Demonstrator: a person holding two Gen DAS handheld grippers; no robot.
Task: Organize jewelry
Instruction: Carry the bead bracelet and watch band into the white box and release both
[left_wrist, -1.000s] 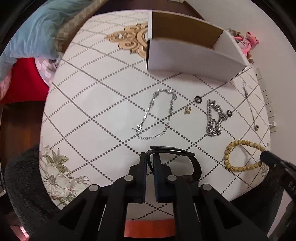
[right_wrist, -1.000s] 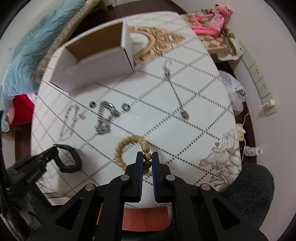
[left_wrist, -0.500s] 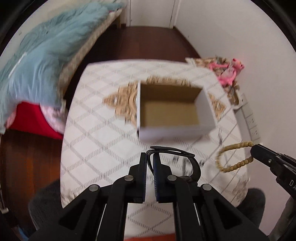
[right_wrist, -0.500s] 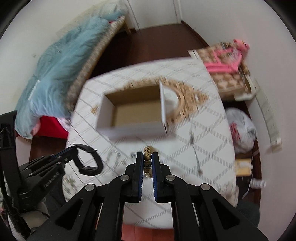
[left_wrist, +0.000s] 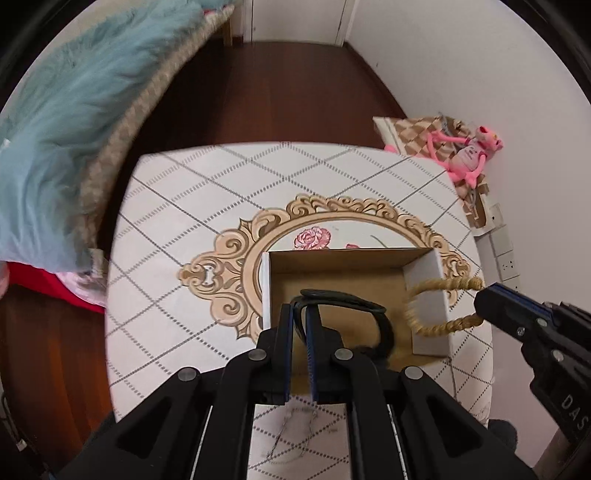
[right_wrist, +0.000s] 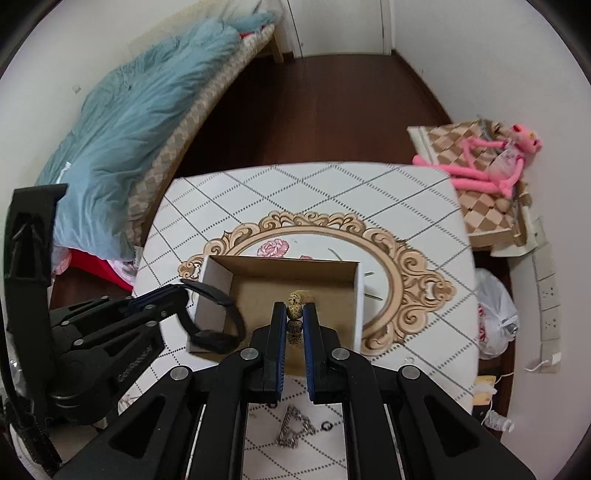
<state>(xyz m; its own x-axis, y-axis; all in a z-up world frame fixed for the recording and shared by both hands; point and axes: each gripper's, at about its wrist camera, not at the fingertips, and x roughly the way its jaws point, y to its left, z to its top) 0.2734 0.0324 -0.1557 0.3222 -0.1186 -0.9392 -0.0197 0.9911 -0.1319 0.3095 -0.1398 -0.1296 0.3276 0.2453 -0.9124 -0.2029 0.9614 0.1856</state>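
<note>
The left gripper (left_wrist: 299, 314) is clamped on the black band (left_wrist: 354, 301), and the right gripper (right_wrist: 295, 312) pinches the beaded bracelet (right_wrist: 295, 303). Both loops hang just beneath the fingertips, over the open cardboard box (right_wrist: 280, 291), apparently so a release drops them inside.

box (right_wrist: 360, 295): white outside, brown inside
bracelet (left_wrist: 436, 325): tan beads
band (right_wrist: 221, 321): black
table (left_wrist: 184, 221): white w/ grey diamond grid, gold scroll frame

White letters "DAS" are showing on the black body of the right gripper (left_wrist: 484, 301), cut off by the picture's edge. Embossed lettering is running along the left gripper (right_wrist: 177, 295), too faint to read.
</note>
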